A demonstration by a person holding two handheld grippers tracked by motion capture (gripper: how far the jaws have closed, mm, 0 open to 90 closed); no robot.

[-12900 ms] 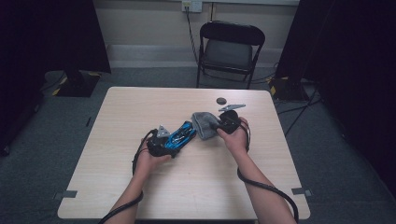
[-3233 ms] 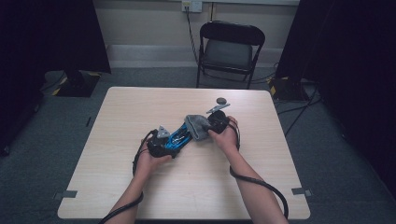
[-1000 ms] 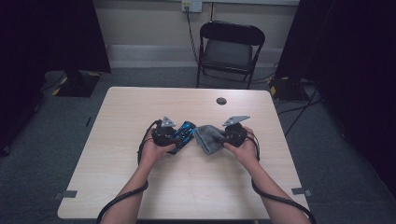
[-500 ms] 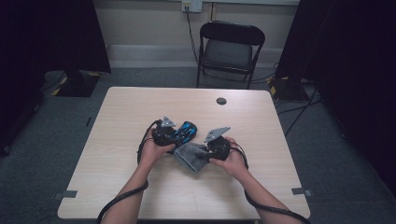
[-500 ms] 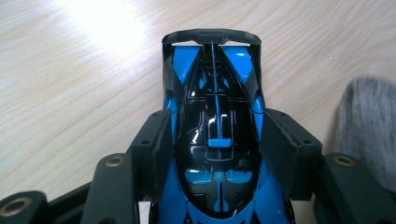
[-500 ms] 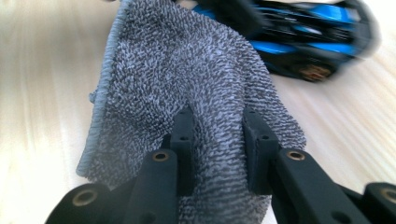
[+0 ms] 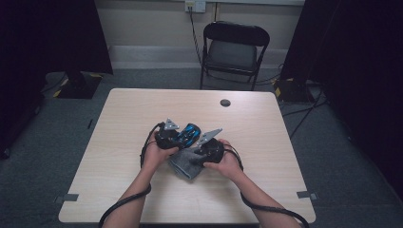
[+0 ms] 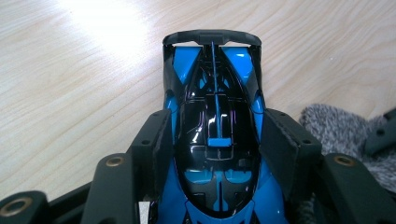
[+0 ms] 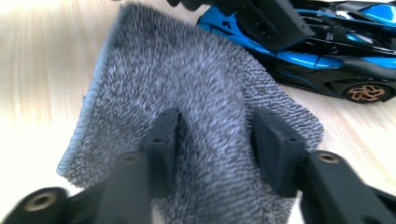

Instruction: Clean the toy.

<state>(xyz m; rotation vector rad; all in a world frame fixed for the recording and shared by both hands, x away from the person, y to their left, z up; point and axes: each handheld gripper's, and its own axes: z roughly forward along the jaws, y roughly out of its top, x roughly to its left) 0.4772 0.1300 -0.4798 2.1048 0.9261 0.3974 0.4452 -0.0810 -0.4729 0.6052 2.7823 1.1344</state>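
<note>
Your toy car (image 7: 188, 135) sits on the table (image 7: 119, 123) near its middle, with the cloth (image 7: 186, 162) touching it on the near right. A small disc (image 7: 225, 102) lies well beyond them towards the far edge, and a chair (image 7: 234, 50) stands behind the table.

The toy car (image 8: 215, 140) looks like glossy blue-and-black plastic. The grey cloth (image 9: 187, 84) is rough, nubby terry. The tabletop (image 7: 142, 114) is smooth pale wood-grain.

Light wood-grain table (image 7: 266, 142) on grey carpet (image 7: 347, 161). A small dark round disc (image 7: 225, 102) lies near the table's far edge, toward one o'clock. Beyond it, at twelve o'clock, stands a black folding chair (image 7: 234, 50) (seat facing the table). A wall outlet (image 7: 195, 5) sits above, cord hanging.
</note>
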